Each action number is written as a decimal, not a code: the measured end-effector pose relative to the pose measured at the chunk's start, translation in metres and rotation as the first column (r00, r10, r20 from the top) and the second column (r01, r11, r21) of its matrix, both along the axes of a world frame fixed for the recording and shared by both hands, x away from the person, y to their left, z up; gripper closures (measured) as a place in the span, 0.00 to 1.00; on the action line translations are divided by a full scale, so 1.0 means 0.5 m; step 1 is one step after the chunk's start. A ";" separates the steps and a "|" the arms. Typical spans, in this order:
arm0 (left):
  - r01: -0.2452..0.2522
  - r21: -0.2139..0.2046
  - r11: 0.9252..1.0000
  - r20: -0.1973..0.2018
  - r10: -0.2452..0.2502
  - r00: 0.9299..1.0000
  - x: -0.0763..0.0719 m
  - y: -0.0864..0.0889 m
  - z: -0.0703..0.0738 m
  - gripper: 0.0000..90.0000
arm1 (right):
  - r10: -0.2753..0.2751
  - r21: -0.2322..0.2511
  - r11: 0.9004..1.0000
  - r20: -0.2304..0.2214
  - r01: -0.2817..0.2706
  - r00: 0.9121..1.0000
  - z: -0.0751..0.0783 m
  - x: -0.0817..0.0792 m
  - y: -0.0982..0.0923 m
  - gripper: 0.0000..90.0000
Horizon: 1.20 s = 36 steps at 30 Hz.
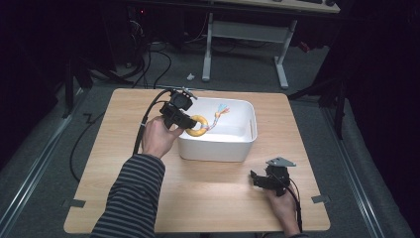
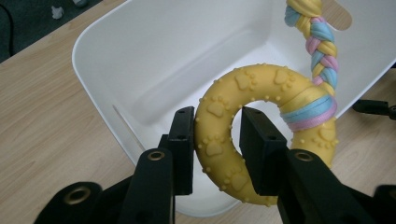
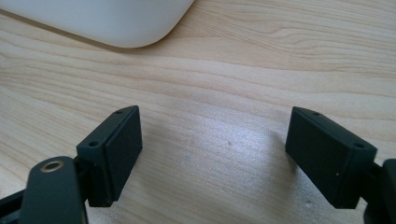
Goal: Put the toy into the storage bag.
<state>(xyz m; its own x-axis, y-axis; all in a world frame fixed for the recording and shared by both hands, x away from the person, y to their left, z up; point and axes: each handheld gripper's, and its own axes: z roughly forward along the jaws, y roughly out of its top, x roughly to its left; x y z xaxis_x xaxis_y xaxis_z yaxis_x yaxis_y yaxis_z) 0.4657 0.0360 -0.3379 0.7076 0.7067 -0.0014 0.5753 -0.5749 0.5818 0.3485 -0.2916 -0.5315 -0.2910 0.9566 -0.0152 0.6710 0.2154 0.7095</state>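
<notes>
Jaws of the left gripper (image 2: 217, 140) are clamped across one limb of the yellow ring toy (image 2: 224, 135), one jaw on the outer curve and the other reaching through the ring's hole, so the pads pinch the rubber between them. Seen from the high view, this left gripper (image 1: 187, 124) carries the ring (image 1: 198, 126) right at the near-left rim of the white bin (image 1: 218, 148), the ring partly over the rim and partly over the bin's inside. From the ring, the braided rope tail (image 2: 320, 51) runs up and away from the jaws toward the far side of the bin; that is the toy's long axis, pointing across the bin's open floor. The coming move is probably a lowering and release into the bin, and it turns on getting the ring fully past the near wall.

Farther to the side, the right gripper (image 1: 257, 177) rests low over the tabletop (image 1: 208, 198) near the bin's near-right corner, its jaws spread wide with nothing between them. It is well apart from the toy; the left hand (image 1: 157, 139) is plainly nearer.

Inside, the bin looks empty and roomy apart from the tail.
</notes>
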 end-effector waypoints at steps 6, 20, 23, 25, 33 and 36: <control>-0.011 0.038 0.999 0.015 0.010 1.000 0.006 -0.009 -0.009 0.74 | 0.004 -0.002 1.000 0.002 -0.004 1.000 0.000 0.001 0.000 0.21; -0.026 0.050 0.998 0.002 0.026 1.000 0.025 -0.026 -0.032 0.74 | 0.004 -0.003 1.000 0.001 -0.004 1.000 0.000 0.001 0.000 0.21; -0.031 0.059 0.998 -0.003 0.031 1.000 0.030 -0.030 -0.042 0.74 | 0.004 -0.002 1.000 0.001 -0.004 1.000 0.000 0.001 0.000 0.21; -0.031 0.064 0.997 -0.005 0.031 0.999 0.031 -0.032 -0.044 0.74 | 0.004 -0.003 1.000 0.002 -0.004 1.000 0.000 0.001 0.000 0.21; -0.024 0.079 0.997 -0.016 0.026 1.000 0.034 -0.042 -0.060 0.74 | 0.004 -0.003 1.000 0.002 -0.004 1.000 0.000 0.001 0.000 0.21; -0.017 0.083 0.996 -0.027 0.019 0.999 0.034 -0.049 -0.064 0.74 | 0.004 -0.003 1.000 0.002 -0.004 1.000 0.000 0.001 0.000 0.21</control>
